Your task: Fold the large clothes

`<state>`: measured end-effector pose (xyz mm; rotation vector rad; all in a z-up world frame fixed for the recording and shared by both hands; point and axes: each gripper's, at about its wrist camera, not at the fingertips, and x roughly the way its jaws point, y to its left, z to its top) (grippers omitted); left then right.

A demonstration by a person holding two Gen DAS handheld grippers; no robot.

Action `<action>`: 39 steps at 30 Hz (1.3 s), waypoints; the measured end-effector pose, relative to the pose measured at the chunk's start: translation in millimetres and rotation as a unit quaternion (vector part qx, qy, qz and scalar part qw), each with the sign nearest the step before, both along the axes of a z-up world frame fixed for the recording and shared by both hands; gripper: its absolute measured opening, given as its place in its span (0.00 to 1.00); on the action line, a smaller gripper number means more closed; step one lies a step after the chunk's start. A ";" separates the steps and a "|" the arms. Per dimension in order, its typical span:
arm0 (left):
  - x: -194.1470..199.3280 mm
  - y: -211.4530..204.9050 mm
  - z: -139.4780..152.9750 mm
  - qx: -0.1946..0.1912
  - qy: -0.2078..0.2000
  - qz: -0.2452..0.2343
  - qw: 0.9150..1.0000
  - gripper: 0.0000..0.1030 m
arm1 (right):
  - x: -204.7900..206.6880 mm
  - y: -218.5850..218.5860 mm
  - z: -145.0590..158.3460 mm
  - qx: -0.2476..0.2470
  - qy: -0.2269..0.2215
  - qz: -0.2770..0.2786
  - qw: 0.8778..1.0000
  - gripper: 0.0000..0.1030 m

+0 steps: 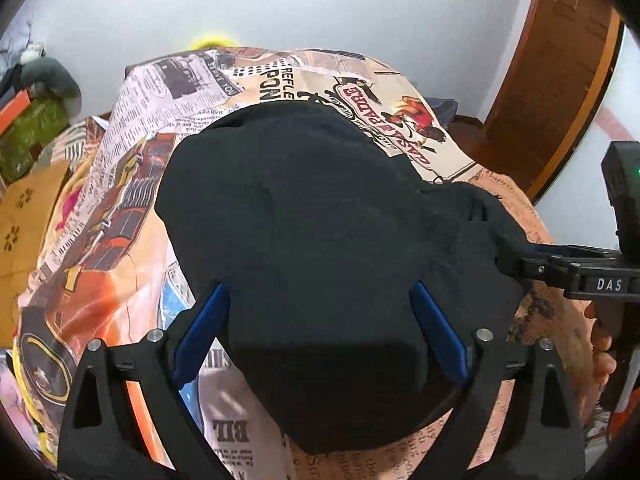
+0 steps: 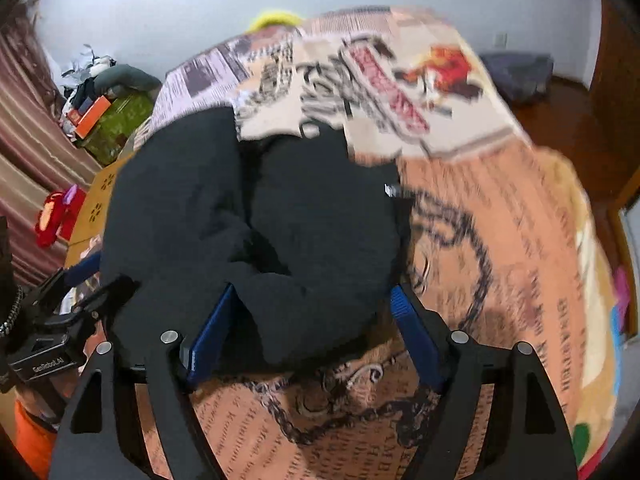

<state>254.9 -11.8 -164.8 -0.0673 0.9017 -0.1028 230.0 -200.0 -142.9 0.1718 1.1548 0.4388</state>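
Note:
A large black garment (image 1: 304,216) lies bunched on a bed covered with a newspaper-print sheet (image 1: 132,152). My left gripper (image 1: 320,292) is open, its blue fingers (image 1: 204,332) on either side of the garment's near part. My right gripper (image 2: 314,296) is open too, with black cloth (image 2: 280,220) lying between its blue fingers (image 2: 416,340). In the left wrist view the right gripper (image 1: 516,256) shows at the right edge of the garment, its fingertips hidden in the cloth. In the right wrist view the left gripper (image 2: 92,272) shows at the garment's left edge.
The printed sheet (image 2: 500,240) covers the bed. Boxes and clutter (image 2: 104,116) stand at the left by a curtain. A wooden door (image 1: 560,72) is at the right. A dark bundle (image 2: 516,72) lies on the wood floor beyond the bed.

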 end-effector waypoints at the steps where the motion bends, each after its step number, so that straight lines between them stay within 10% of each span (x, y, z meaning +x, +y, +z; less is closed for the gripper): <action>1: -0.3 0.2 0.7 0.000 0.000 -0.001 1.000 0.90 | 0.0 -2.2 -1.6 0.007 0.006 -0.001 1.000 0.73; 12: 6.1 62.8 11.6 -0.096 0.044 0.039 0.994 0.90 | 11.6 -25.9 27.8 0.038 -0.011 -0.001 0.999 0.75; 24: 38.1 99.1 -54.9 -0.329 0.125 0.061 0.934 1.00 | 59.0 -37.1 -38.6 0.088 0.109 -0.016 0.990 0.75; 33: 57.0 99.7 -76.4 -0.358 0.139 0.077 0.920 1.00 | 69.4 -19.1 -46.5 0.082 0.113 0.021 0.990 0.74; 39: 52.2 97.6 -68.1 -0.349 0.131 0.069 0.925 0.92 | 64.8 -21.8 -51.8 0.152 0.146 0.025 0.977 0.40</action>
